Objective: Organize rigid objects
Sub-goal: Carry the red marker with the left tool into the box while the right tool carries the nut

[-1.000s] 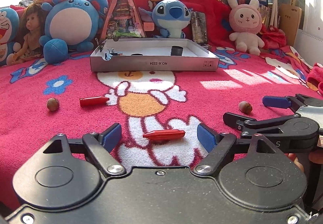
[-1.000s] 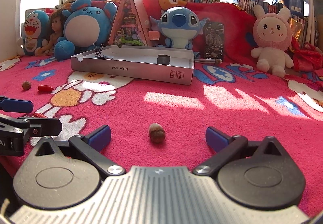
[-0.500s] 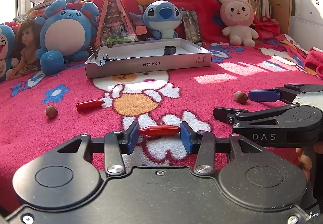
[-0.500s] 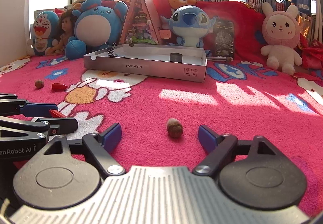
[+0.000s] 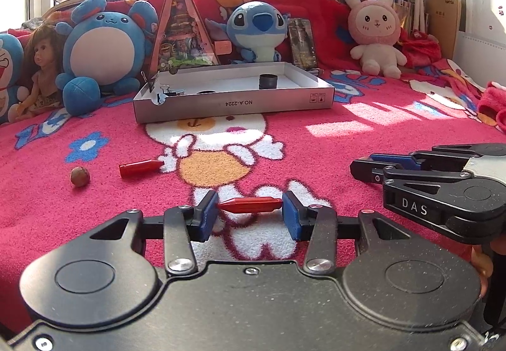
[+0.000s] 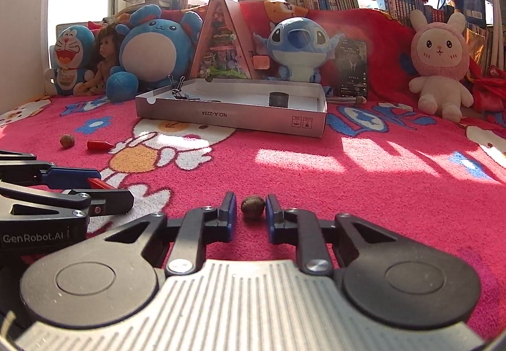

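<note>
Both wrist views sit low over the pink blanket (image 5: pixel 316 142), close to it, looking forward along their own fingers and slightly downward. Both face the cardboard tray (image 5: pixel 234 104) (image 6: pixel 231 116) and the plush toys behind it — each view also catches the neighbouring gripper at its edge.

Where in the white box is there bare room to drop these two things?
The white box floor looks bare between the binder clips at its left end and the black cylinder toward the right. The left corner is crowded.
</note>
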`<action>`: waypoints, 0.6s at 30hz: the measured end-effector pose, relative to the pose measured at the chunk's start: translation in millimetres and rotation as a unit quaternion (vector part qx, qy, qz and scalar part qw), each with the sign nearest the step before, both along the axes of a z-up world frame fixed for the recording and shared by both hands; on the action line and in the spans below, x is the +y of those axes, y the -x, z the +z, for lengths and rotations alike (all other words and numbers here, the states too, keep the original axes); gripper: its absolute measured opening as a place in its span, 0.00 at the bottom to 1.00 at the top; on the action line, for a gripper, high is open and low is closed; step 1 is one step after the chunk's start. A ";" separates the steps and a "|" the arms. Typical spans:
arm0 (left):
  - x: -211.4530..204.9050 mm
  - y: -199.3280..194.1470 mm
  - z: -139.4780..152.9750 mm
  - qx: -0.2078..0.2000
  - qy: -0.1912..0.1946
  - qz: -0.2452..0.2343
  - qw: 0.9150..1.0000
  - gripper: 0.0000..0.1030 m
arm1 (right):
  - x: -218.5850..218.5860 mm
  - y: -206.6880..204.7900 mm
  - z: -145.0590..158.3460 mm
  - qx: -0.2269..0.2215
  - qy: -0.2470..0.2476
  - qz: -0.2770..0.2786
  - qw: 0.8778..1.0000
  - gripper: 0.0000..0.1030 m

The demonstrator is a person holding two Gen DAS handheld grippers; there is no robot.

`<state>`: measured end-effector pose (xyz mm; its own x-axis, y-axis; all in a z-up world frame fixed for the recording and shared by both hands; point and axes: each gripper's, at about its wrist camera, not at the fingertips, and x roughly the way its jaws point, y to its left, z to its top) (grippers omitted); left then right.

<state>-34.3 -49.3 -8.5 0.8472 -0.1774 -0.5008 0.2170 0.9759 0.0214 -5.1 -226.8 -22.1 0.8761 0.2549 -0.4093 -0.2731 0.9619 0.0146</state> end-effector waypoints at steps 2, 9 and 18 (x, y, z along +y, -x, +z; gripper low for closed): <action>1.0 -2.6 1.3 -0.001 0.001 0.004 1.000 0.41 | -0.3 -1.7 -1.0 0.005 -0.001 -0.004 1.000 0.22; 8.1 -20.3 9.0 0.000 0.005 0.020 1.000 0.41 | -1.5 -8.3 3.2 0.012 -0.017 -0.006 1.000 0.20; 26.5 -58.6 33.2 -0.017 0.018 0.046 0.999 0.41 | -1.0 -32.1 22.2 0.006 -0.030 -0.013 0.999 0.20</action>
<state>24.4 -22.8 24.7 0.8775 -0.1147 -0.4657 0.1257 0.9920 -0.0074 27.0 -227.8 0.1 0.8780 0.2560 -0.4046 -0.2466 0.9661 0.0762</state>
